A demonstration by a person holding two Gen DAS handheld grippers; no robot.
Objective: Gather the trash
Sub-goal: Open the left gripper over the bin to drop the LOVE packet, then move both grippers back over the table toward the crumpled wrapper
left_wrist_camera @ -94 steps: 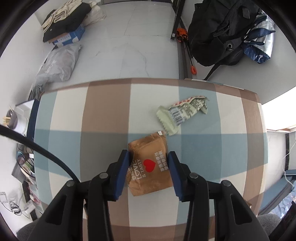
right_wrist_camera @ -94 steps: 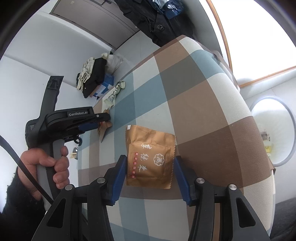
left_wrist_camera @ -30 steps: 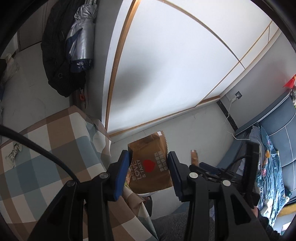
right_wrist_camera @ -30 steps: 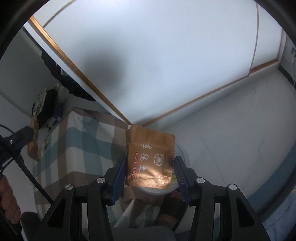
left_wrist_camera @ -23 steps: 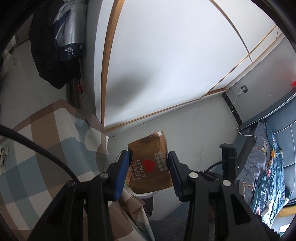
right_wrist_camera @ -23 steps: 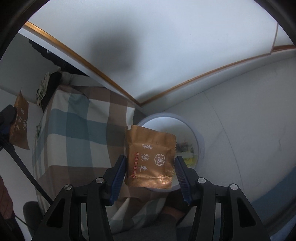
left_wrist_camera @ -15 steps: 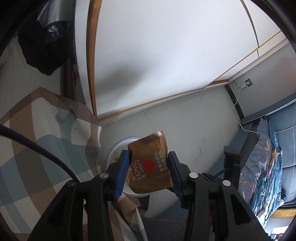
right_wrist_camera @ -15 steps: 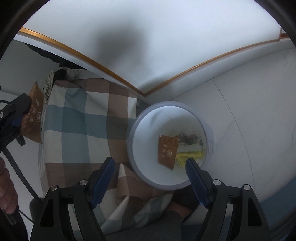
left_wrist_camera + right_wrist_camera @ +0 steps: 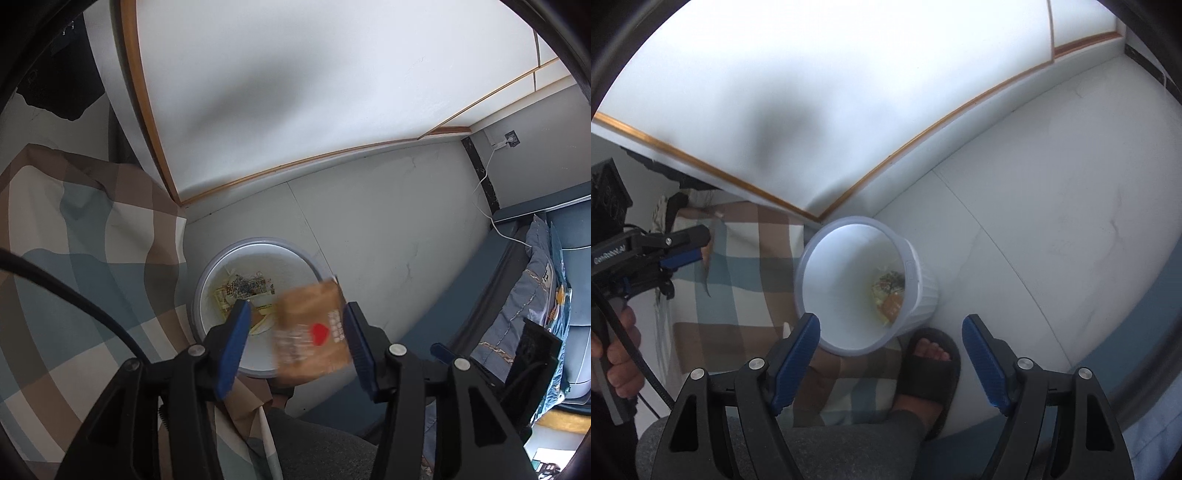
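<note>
A white round trash bin [image 9: 201, 291] stands on the floor beside the table, with several wrappers at its bottom. My left gripper [image 9: 295, 332] is open above the bin. A brown packet with a red heart [image 9: 314, 330] is blurred and loose between its fingers, touching only the right one if any. My right gripper [image 9: 892, 354] is open and empty over the same bin [image 9: 820, 273], where an orange-brown packet [image 9: 891, 304] lies among the trash. The left gripper also shows in the right wrist view [image 9: 683, 245] at far left.
The checked tablecloth [image 9: 74, 240] hangs over the table edge left of the bin. A foot in a black slipper [image 9: 929, 360] stands right next to the bin. A blue sofa [image 9: 546, 295] is at the right. White wall panels with wooden trim rise behind.
My left gripper has opened and the heart packet is dropping from it. My right gripper opened half a second earlier and its brown packet fell into the bin.
</note>
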